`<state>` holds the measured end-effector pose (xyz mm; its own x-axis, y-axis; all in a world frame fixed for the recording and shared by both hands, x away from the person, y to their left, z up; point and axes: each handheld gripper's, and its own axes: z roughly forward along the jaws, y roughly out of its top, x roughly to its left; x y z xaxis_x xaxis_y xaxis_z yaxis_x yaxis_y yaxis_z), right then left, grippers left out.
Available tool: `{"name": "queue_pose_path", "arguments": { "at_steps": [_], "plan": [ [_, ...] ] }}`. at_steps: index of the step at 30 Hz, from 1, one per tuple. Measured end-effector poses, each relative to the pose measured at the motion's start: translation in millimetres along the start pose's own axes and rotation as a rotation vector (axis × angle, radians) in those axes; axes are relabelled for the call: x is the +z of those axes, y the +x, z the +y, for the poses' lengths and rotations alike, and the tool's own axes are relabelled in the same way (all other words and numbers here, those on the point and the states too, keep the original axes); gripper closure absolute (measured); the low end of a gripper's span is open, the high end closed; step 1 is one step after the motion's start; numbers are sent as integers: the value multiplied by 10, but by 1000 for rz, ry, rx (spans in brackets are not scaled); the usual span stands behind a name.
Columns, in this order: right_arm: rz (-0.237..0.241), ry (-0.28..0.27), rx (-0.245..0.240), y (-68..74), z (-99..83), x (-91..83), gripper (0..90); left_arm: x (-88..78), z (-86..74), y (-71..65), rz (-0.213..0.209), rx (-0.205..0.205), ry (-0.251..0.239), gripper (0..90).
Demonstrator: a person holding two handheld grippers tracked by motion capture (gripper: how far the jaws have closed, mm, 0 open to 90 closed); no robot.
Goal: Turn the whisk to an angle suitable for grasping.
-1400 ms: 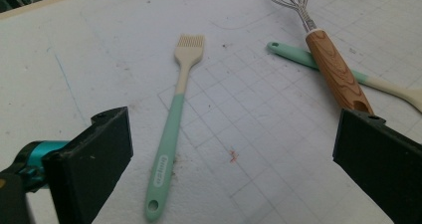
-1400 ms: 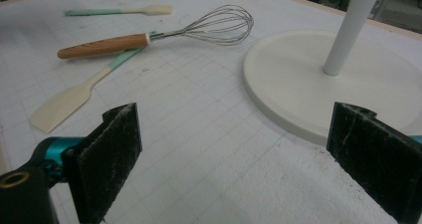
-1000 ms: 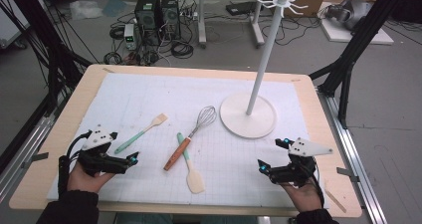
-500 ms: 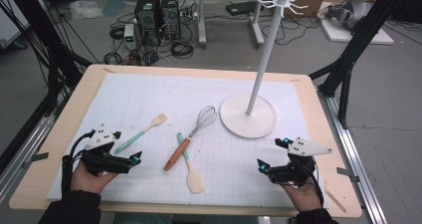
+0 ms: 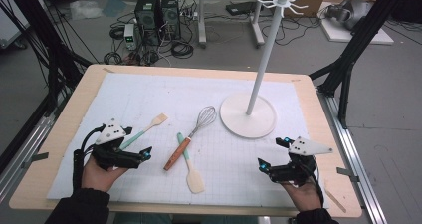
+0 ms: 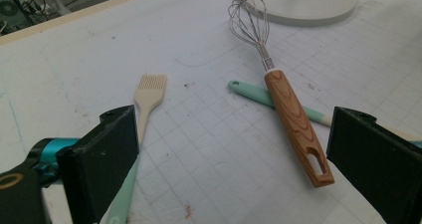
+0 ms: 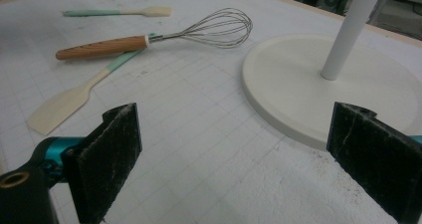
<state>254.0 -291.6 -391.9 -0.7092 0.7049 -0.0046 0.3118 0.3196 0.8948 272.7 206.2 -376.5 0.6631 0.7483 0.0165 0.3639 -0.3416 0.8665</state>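
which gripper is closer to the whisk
Left. The left gripper sits open just left of the whisk handle's end; the right gripper is farther off, toward the table's right near edge.

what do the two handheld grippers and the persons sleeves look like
Both the left gripper and the right gripper are black, each topped by a pale grey three-cornered plate with dark dots, with teal accents near the jaws. The jaws are flat black pads, the right ones rough-textured. A black cable loops off the left one. The sleeves are dark.
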Motion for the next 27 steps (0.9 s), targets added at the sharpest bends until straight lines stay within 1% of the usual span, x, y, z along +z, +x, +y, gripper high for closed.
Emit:
{"name": "queue_pose_path", "arguments": {
  "at_steps": [4, 5, 8, 9, 12, 13, 16, 17, 18, 20, 21, 23, 24, 25, 27],
  "plan": [
    [3, 0, 2, 6, 2, -3, 57, 31, 27, -23, -10, 5, 9, 94],
    [3, 0, 3, 6, 3, -3, 56, 48, 43, -33, -26, 2, 11, 111],
    [2, 0, 1, 7, 4, -3, 57, 61, 66, -53, -30, 1, 9, 122],
    [3, -1, 0, 8, 5, -4, 57, 65, 74, -65, -34, -6, 0, 140],
    [4, -1, 1, 9, 6, -6, 57, 64, 90, -78, -41, 1, 4, 164],
    [3, -1, 1, 8, 6, -5, 57, 68, 99, -97, -47, 3, -1, 212],
    [4, -1, 1, 7, 5, -6, 57, 75, 108, -117, -55, 6, -3, 266],
    [2, -4, 1, 5, 6, -7, 57, 87, 115, -136, -66, 10, 4, 287],
    [2, -4, 1, 5, 6, -7, 57, 87, 115, -136, -66, 10, 4, 301],
    [3, -4, 1, 4, 7, -11, 57, 116, 119, -165, -84, 15, 8, 333],
    [3, -3, 0, 2, 6, -11, 56, 123, 120, -175, -86, 18, 9, 351],
    [4, -4, -1, 1, 7, -11, 57, 142, 127, -200, -99, 17, 11, 367],
    [4, -4, -1, 0, 7, -11, 57, 153, 131, -209, -107, 29, 13, 398],
    [5, -4, 1, 1, 7, -10, 57, 161, 132, -222, -109, 28, 13, 420],
    [5, -3, 1, 1, 6, -9, 57, 187, 136, -243, -127, 34, 19, 454]
  ]
}}
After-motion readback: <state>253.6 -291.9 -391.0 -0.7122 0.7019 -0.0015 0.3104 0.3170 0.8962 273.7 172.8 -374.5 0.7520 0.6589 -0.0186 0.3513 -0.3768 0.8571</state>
